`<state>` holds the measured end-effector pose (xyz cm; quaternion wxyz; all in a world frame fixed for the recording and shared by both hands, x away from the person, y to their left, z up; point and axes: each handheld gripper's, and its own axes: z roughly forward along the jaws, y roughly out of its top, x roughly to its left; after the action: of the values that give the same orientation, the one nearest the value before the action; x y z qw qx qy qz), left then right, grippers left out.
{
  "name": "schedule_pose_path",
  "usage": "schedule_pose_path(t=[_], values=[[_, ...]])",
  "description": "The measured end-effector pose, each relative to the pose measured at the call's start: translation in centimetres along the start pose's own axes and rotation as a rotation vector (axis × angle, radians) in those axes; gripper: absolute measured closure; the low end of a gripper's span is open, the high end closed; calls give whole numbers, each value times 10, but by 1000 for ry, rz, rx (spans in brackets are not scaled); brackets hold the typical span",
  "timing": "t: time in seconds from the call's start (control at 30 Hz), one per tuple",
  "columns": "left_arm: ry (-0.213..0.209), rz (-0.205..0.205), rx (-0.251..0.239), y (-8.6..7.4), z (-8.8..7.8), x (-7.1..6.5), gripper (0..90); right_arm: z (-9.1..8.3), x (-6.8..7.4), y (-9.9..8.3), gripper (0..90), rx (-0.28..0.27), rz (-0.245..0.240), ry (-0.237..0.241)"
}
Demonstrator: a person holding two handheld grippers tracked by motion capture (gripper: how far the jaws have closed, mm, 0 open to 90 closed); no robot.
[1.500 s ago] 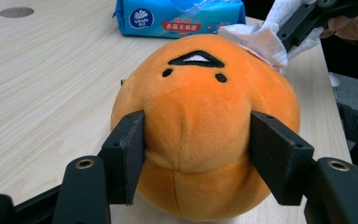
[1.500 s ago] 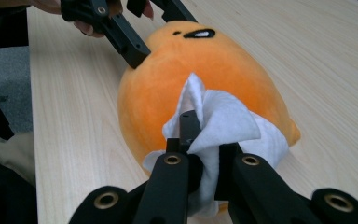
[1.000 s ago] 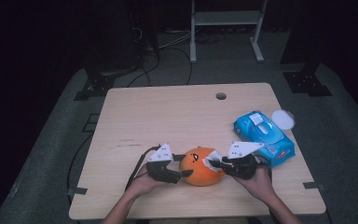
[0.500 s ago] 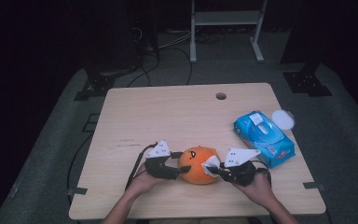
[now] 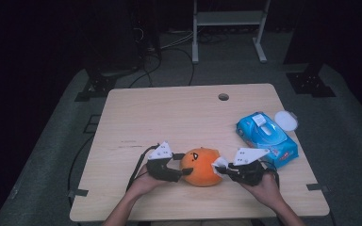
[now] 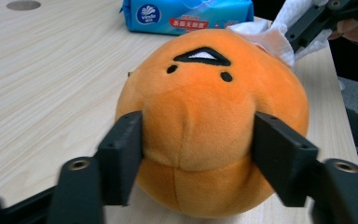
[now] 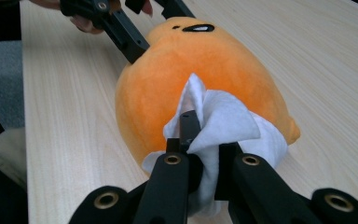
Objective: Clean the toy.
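A round orange plush toy (image 5: 200, 165) with a small black face lies on the wooden table (image 5: 169, 113) near its front edge. My left gripper (image 5: 183, 165) holds it from the left. In the left gripper view the two jaws dent the sides of the plush toy (image 6: 205, 107). The left gripper (image 6: 198, 135) has just been opening its jaws, with the toy still between them. My right gripper (image 5: 218, 167) is shut on a crumpled white tissue (image 7: 223, 121). The tissue lies against the right side of the plush toy (image 7: 191, 60).
A blue pack of wet wipes (image 5: 266, 139) lies at the right of the table, with a white round lid (image 5: 286, 120) beside it. A cable hole (image 5: 223, 97) sits near the far edge. Bare wood stretches across the left and the middle.
The left jaws stand a little wider around the plush toy. The right gripper with the tissue has shifted slightly against the toy's side.
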<state>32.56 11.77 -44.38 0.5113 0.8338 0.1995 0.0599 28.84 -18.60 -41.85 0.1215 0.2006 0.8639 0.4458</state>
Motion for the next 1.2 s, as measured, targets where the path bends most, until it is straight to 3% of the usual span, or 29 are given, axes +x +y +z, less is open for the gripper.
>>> schedule_pose_path(t=[0.07, 0.13, 0.2, 0.33, 0.5, 0.6, 0.7, 0.77, 0.9, 0.97, 1.07, 1.13, 1.2], values=[[9, -25, -3, 1, -3, 2, 208, 0, -2, -1, 865, -5, 13, 8], [-9, -46, -19, 0, -5, 2, 171, -3, -6, -4, 865, -11, 39, 14], [-30, -42, 2, 1, 0, 1, 169, -4, -7, -6, 865, -16, 61, 21], [-38, 3, 3, 4, 4, -6, 313, -1, 2, 2, 865, -26, 26, 20], [-22, 90, 14, 10, 7, -19, 335, 8, 18, 20, 865, -42, -45, 47], [-25, 54, -1, 7, 6, -14, 291, 7, 14, 22, 865, -45, -46, 28], [-4, -5, 2, 7, 8, -11, 131, 3, 7, 17, 865, -54, -14, 22], [-13, -16, 6, 6, 11, -12, 126, 3, 6, 15, 865, -53, -10, 23], [-15, 12, 9, 7, 11, -15, 265, 4, 8, 16, 865, -44, -21, 11], [-15, 36, 13, 10, 11, -19, 291, 5, 14, 19, 865, -44, -38, 1], [-7, 112, 23, 14, 13, -29, 316, 9, 26, 27, 865, -56, -68, 25], [-5, 127, 25, 13, 14, -31, 324, 10, 30, 30, 866, -51, -100, 11], [-11, 127, 25, 12, 13, -29, 328, 8, 27, 30, 865, -57, -95, 0]])
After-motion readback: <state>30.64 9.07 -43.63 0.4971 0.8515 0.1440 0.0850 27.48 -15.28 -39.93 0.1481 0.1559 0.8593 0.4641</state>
